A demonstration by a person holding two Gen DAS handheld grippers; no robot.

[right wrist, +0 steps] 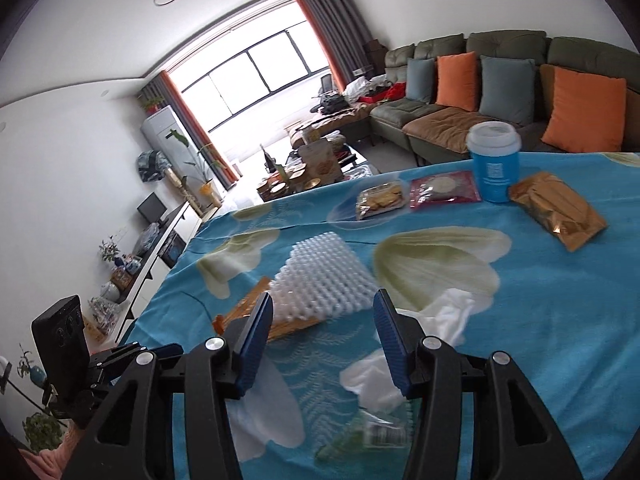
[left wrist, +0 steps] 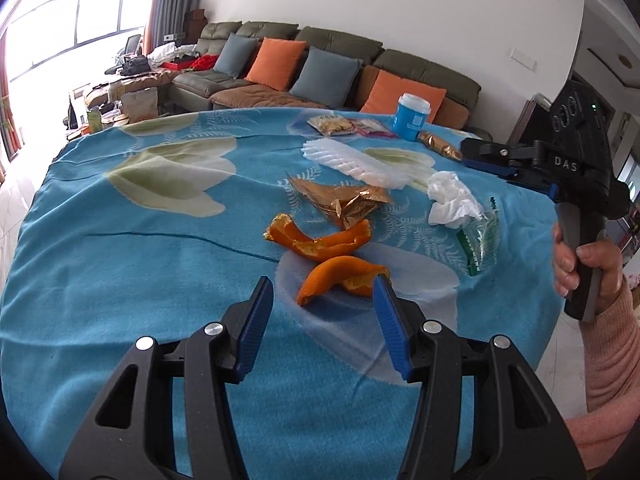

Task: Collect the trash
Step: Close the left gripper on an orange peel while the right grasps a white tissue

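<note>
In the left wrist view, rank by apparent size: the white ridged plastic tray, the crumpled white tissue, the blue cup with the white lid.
1. White ridged plastic tray, longest.
2. Crumpled white tissue.
3. Blue cup with white lid, though it stands farthest from the camera, so this is unsure.

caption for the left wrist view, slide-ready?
Open left tool hovers by orange peels on the blue tablecloth, crumpled tissue beyond.

Both grippers are held tilted downward. The left gripper point(left wrist: 323, 294) is kept with its jaws apart and nothing between them. The right gripper point(right wrist: 322, 310) is likewise parted, gripped by a hand point(left wrist: 588, 268) in a pink sleeve.
</note>
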